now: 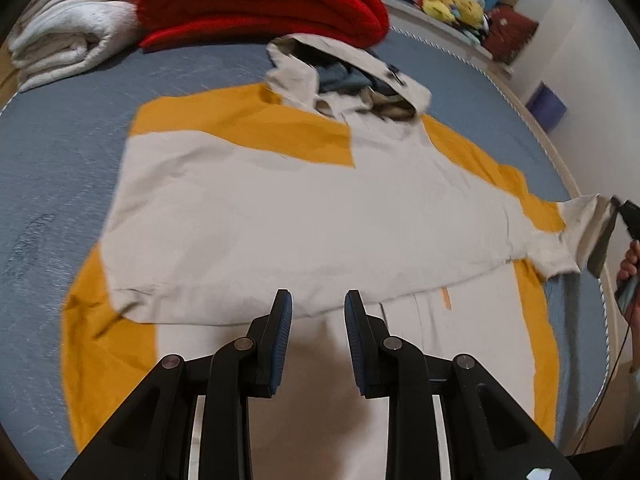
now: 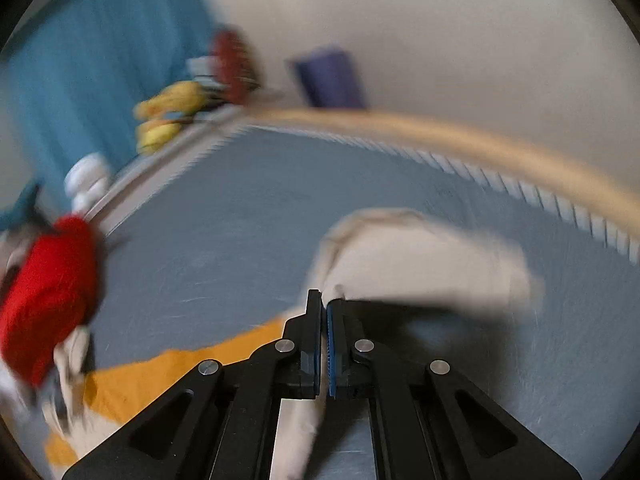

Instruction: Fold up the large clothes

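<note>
A large beige and orange hooded jacket (image 1: 280, 208) lies spread flat on the blue-grey bed (image 1: 52, 160), its hood (image 1: 352, 76) at the far end. My left gripper (image 1: 318, 300) hovers over the jacket's near part, open, with nothing between its blue pads (image 1: 282, 320). The right sleeve (image 1: 576, 220) stretches out to the bed's right edge, where the right gripper (image 1: 626, 214) holds its cuff. In the blurred right wrist view, my right gripper (image 2: 324, 300) is shut on the beige sleeve (image 2: 420, 260), which is lifted above the bed (image 2: 224, 240).
Folded red blankets (image 1: 260, 0) and white blankets (image 1: 68, 28) are stacked at the bed's far left. Yellow plush toys (image 1: 452, 0) sit on a ledge behind. A wooden bed rail (image 1: 560, 152) runs along the right, with a purple box (image 1: 548, 104) beyond. A person's hand (image 1: 630, 264) shows at right.
</note>
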The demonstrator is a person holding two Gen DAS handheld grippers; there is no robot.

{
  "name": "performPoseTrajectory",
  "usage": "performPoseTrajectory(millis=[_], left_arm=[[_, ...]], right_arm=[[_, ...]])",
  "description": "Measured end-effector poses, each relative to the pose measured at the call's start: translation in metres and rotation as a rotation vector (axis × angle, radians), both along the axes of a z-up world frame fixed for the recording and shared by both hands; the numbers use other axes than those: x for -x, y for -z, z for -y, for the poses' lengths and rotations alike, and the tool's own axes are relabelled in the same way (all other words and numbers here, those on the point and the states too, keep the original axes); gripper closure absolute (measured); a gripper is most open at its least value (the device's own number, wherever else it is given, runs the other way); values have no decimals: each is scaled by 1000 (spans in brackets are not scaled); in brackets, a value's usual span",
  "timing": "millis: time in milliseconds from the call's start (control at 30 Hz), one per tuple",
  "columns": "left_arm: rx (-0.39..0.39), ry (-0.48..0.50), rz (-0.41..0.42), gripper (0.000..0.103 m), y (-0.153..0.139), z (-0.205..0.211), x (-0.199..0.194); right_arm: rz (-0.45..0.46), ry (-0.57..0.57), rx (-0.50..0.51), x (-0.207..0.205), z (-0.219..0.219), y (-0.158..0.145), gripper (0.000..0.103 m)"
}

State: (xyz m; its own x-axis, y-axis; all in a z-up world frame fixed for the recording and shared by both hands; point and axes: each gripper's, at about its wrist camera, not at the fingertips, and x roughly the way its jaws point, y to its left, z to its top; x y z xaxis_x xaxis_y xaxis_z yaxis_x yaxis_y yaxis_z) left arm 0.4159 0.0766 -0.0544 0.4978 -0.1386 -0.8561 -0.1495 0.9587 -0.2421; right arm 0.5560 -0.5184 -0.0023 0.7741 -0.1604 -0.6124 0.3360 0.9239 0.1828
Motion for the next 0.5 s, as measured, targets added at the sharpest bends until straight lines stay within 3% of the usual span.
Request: performPoseTrajectory(millis=[100,200,267,367,433,500], left_arm=[[23,-32,26,79,-14,-24,5],[26,-58,46,79,-27,-46,12],[58,-91,64,79,-36,-67,19],[117,-150,69,79,-42,-93,26],[164,-176,65,79,-43,-107,29],[195,-182,52,79,-42,-116,32]], right_arm=[[70,-210,157,6,-107,-45,101],[117,-441,158,20,-223,-69,101],[102,-614,141,36,-305,-70,101],[38,-833,121,73,-406,-46,101],[-99,-973,111,99,-472,-9,100],[-235,-1018,113,117,-500,32,97]])
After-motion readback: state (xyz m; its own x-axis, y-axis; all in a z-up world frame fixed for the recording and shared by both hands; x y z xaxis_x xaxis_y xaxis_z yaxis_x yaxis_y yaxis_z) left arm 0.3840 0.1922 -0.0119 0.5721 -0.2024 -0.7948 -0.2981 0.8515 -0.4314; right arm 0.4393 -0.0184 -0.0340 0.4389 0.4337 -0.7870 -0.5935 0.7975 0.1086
